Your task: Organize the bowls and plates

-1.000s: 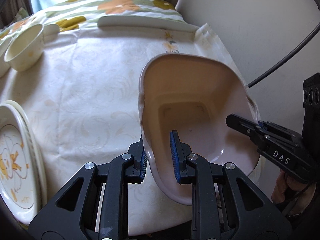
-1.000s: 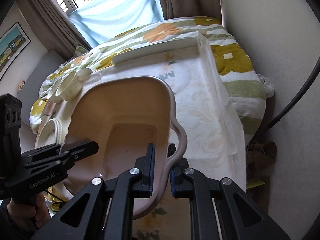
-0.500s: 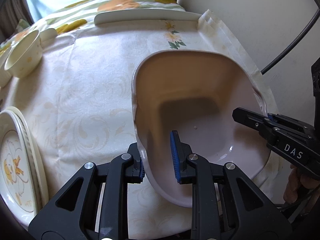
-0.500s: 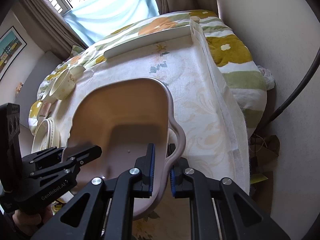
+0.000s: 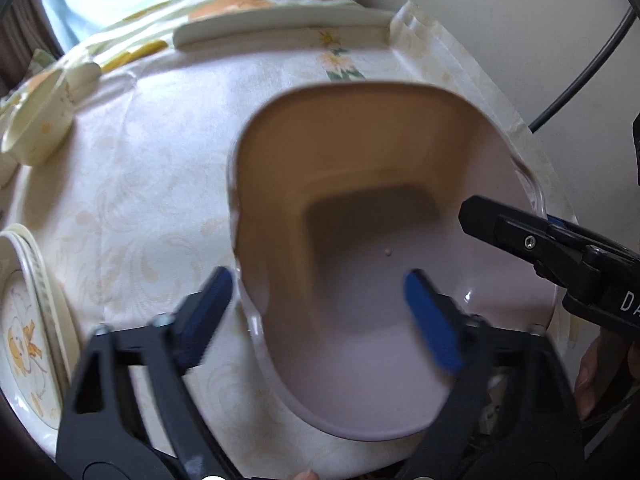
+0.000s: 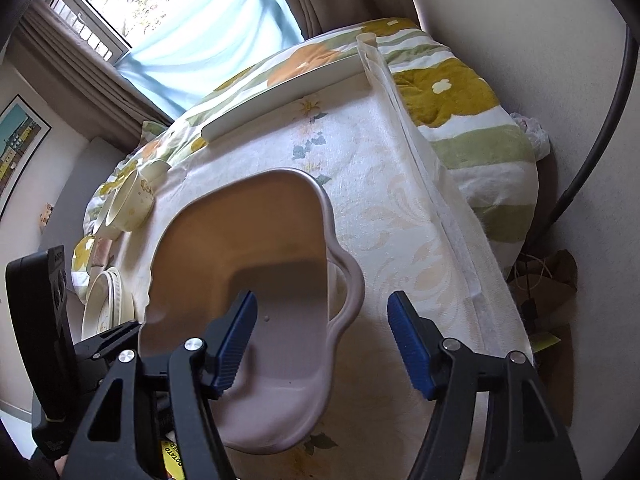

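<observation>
A pale pink plastic basin (image 5: 360, 216) with side handles rests on the cloth-covered table; it also shows in the right wrist view (image 6: 248, 256). My left gripper (image 5: 320, 316) is open, its jaws straddling the basin's left rim without pinching it. My right gripper (image 6: 324, 340) is open, its jaws either side of the basin's right handle (image 6: 352, 292). A stack of patterned plates (image 5: 24, 344) lies at the table's left edge. A cream bowl (image 5: 36, 128) lies tipped at the far left.
A long white tray (image 5: 280, 26) lies along the table's far edge. A floral quilt (image 6: 460, 92) is beyond the table. A wall and a black cable (image 5: 580, 76) are to the right. The table's right edge (image 6: 452, 216) runs close to the basin.
Both grippers were shut on the basin's rims and have now opened. The basin has come down and sits lower and flatter on the tablecloth.
</observation>
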Action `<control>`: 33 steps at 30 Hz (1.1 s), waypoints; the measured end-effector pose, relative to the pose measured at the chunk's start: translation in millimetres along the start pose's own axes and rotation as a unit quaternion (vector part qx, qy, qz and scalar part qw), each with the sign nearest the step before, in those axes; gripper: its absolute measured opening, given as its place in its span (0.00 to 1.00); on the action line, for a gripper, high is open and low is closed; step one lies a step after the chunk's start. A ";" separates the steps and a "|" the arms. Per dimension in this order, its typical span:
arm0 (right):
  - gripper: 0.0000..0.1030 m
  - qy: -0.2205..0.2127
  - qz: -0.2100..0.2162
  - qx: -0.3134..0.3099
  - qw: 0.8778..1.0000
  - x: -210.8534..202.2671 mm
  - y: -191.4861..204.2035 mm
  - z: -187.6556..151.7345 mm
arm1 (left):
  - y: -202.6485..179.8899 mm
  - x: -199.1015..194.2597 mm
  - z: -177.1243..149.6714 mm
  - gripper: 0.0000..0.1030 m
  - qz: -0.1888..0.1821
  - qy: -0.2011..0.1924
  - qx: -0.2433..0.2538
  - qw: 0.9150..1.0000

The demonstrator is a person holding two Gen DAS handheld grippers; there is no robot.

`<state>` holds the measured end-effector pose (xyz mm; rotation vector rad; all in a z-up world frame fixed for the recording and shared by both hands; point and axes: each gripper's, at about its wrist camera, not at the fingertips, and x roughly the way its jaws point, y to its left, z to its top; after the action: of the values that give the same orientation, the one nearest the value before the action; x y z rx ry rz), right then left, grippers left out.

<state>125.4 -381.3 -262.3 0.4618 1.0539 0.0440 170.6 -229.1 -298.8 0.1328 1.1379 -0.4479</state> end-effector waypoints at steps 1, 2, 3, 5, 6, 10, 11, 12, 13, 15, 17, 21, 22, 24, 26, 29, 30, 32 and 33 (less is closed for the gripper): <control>0.61 -0.002 0.000 0.001 1.000 -1.2 0.1 -0.1 | -0.8 -1.4 -0.1 0.89 -0.003 -0.002 0.002 1.000; 0.61 -0.005 0.000 0.000 1.000 -3.1 0.4 -0.4 | -1.2 -2.0 0.1 0.89 -0.006 0.000 0.003 1.000; 0.61 -0.008 -0.001 -0.001 1.000 -5.4 0.8 -0.8 | -1.5 -3.0 -0.2 0.89 -0.005 0.000 0.004 1.000; 0.61 -0.012 -0.001 -0.003 1.000 -9.7 0.5 -0.6 | -2.1 -7.0 -0.9 0.89 -0.002 -0.002 0.006 1.000; 0.61 -0.016 -0.003 -0.004 1.000 -13.3 1.0 -0.2 | -2.0 -10.3 -1.6 0.89 -0.001 -0.003 0.006 1.000; 0.61 -0.029 -0.012 -0.015 0.999 -35.5 8.9 2.6 | 1.1 -35.9 -3.1 0.89 0.004 -0.012 0.001 1.000; 0.61 -0.033 -0.018 -0.023 0.999 -43.9 13.8 4.7 | 3.0 -48.3 -3.4 0.89 0.008 -0.019 -0.001 1.000; 0.61 -0.036 -0.020 -0.030 0.999 -51.3 18.1 6.6 | 4.2 -60.8 -4.1 0.89 0.014 -0.028 -0.002 1.000; 0.61 -0.042 -0.018 -0.037 0.998 -59.0 23.1 8.6 | 6.2 -71.4 -3.7 0.89 0.019 -0.035 -0.004 0.999; 0.61 -0.056 -0.009 -0.058 0.997 -76.1 37.7 14.1 | 14.3 -101.5 -4.3 0.89 0.035 -0.058 -0.010 0.998; 0.61 -0.067 0.004 -0.080 0.995 -88.1 53.4 19.9 | 24.9 -134.6 -3.9 0.89 0.051 -0.086 -0.022 0.995; 0.95 -0.094 0.044 -0.131 0.986 -104.5 97.9 36.8 | 57.3 -208.0 5.0 1.00 0.102 -0.177 -0.057 0.977; 0.99 -0.106 0.057 -0.139 0.983 -107.2 109.6 41.9 | 65.8 -219.7 8.6 1.00 0.109 -0.191 -0.063 0.973; 0.99 -0.111 0.077 -0.146 0.980 -105.9 130.3 51.7 | 89.2 -236.8 16.1 1.00 0.121 -0.204 -0.073 0.969; 0.99 -0.104 0.095 -0.151 0.978 -99.4 149.1 63.2 | 109.0 -240.4 25.2 1.00 0.128 -0.198 -0.083 0.968; 0.99 -0.088 0.089 -0.171 0.977 -86.6 180.2 78.2 | 147.9 -240.2 35.0 1.00 0.125 -0.180 -0.105 0.970; 0.99 -0.088 0.086 -0.177 0.976 -81.7 190.8 82.6 | 160.8 -239.0 38.7 1.00 0.123 -0.177 -0.113 0.970; 0.99 -0.096 0.068 -0.180 0.977 -73.8 206.6 89.9 | 183.5 -235.4 45.9 1.00 0.119 -0.172 -0.126 0.970; 0.99 -0.095 0.055 -0.182 0.977 -65.7 215.2 96.0 | 195.1 -231.4 50.1 1.00 0.118 -0.169 -0.131 0.970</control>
<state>212.9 -236.6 -85.5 0.1853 0.8082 0.2824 213.8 -5.0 -93.8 -0.0400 0.8226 -0.0979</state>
